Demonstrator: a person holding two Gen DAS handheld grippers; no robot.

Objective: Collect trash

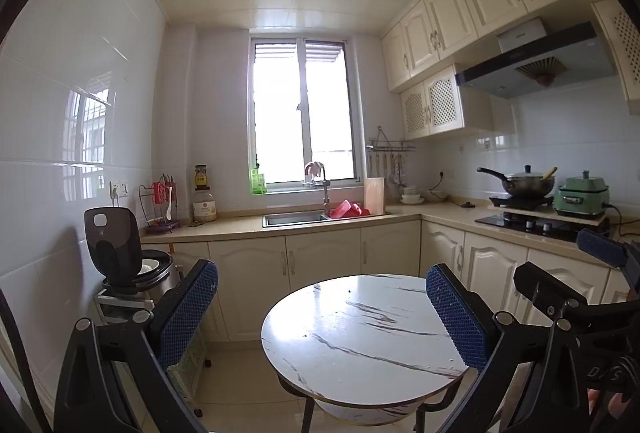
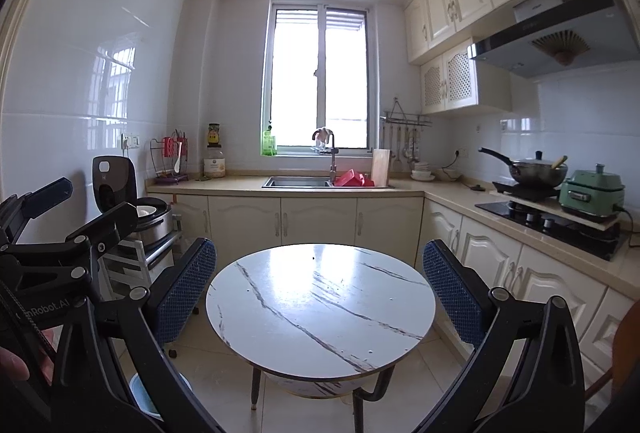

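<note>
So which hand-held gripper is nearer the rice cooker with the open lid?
Left. The left hand-held gripper is on the rice cooker side of the round table; the right hand-held gripper is further right, beyond the left one.

The blue bin is mostly hidden behind the right claw. Dark specks on the round surface are too small to tell.
</note>
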